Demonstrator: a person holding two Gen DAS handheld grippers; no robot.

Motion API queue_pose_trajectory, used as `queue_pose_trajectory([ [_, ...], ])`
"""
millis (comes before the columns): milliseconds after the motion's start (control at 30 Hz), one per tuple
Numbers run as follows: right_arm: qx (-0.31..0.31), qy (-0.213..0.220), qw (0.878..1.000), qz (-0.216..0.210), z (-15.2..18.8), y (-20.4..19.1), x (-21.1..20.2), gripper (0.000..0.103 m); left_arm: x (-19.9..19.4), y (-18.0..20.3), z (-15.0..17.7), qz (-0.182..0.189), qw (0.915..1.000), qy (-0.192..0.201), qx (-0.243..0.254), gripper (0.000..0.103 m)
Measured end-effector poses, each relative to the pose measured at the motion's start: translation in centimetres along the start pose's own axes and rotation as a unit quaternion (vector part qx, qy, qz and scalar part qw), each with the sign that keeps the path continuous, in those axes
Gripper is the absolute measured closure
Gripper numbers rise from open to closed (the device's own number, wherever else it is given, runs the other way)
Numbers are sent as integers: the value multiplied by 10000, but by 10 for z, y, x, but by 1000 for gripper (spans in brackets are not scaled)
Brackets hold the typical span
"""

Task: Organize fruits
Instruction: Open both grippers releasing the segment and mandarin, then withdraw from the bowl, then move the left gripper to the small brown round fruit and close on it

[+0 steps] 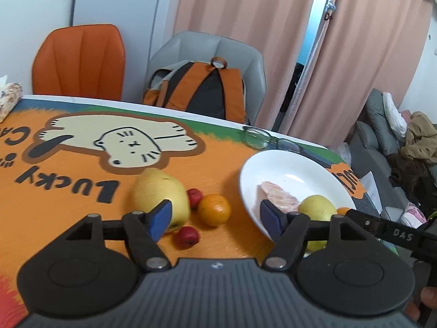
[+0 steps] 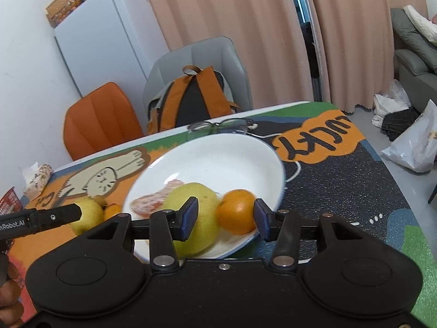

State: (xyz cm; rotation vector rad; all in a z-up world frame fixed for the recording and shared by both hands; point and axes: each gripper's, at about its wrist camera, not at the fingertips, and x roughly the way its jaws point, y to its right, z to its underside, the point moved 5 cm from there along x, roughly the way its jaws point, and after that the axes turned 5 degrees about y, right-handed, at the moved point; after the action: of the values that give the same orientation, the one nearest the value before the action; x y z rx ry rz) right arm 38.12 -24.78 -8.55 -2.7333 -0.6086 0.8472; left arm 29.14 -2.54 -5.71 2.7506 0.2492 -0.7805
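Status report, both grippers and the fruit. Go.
Left gripper open, empty, over loose fruit. Right gripper open around orange in bowl. Mango, second orange not yet in. Nothing blocking.

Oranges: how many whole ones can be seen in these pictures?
2. One orange lies on the table mat beside the small red fruits; another orange sits in the white plate. More may be hidden.

Left gripper [image 1: 215, 217]: jaws spread wide, nothing between the pads. Right gripper [image 2: 225, 218]: jaws parted, pads clear of contact, angled downward.
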Motion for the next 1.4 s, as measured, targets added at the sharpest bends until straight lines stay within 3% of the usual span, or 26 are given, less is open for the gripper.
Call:
queue_pose_trajectory([
  [167, -157, 100, 9997, -187, -1, -24, -14, 46, -14, -15, 2, -29, 9999, 28, -93, 16],
  [333, -265, 71, 9989, -374, 4, -46, -20, 41, -25, -31, 6, -146, 9998, 44, -161, 12],
  [733, -380, -153, 9972, -619, 30, -80, -22, 36, -43, -68, 21, -293, 9988, -1, -383, 11],
  [967, -428, -215, 9962, -733, 37, -96, -24, 28, -51, -83, 27, -292, 9987, -64, -406, 8],
  [1400, -550, -383, 9932, -956, 51, -126, -16, 33, -62, -111, 27, -168, 9983, 78, -553, 8],
])
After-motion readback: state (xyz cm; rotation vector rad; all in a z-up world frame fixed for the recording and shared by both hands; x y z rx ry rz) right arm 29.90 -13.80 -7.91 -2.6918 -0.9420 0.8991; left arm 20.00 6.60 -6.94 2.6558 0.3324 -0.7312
